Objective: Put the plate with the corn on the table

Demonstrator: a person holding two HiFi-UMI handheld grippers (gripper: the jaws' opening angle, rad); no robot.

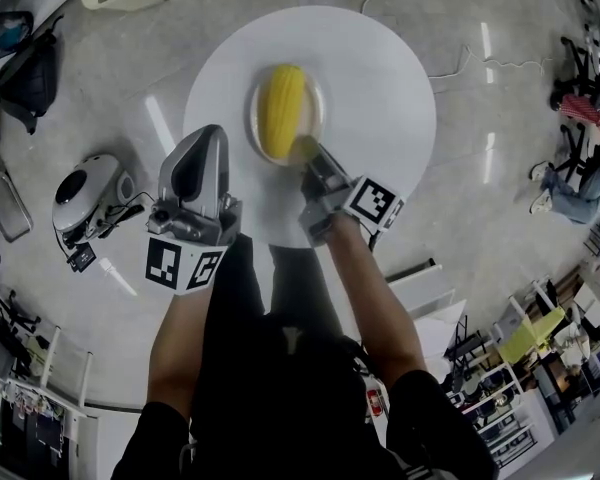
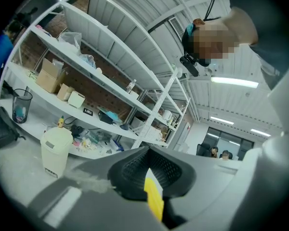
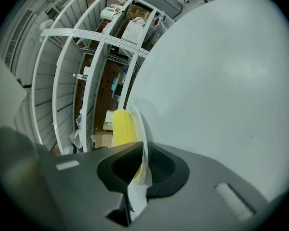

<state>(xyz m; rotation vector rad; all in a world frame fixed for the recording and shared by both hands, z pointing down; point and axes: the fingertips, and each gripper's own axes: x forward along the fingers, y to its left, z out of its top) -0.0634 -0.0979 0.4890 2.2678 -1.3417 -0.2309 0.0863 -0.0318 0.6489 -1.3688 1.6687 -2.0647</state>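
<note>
At the table, right gripper pinching plate of corn, left gripper pressed together, upturned

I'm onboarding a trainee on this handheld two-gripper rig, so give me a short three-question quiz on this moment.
1. True or false: the left gripper grips the plate.
2. What lies on the plate? A) corn B) a banana C) a cup
3. Fill in: the right gripper is shut on the plate's ____, over the round white table.

Key: 1 false, the left gripper is held apart from the plate with its jaws together; 2 A; 3 rim.
</note>
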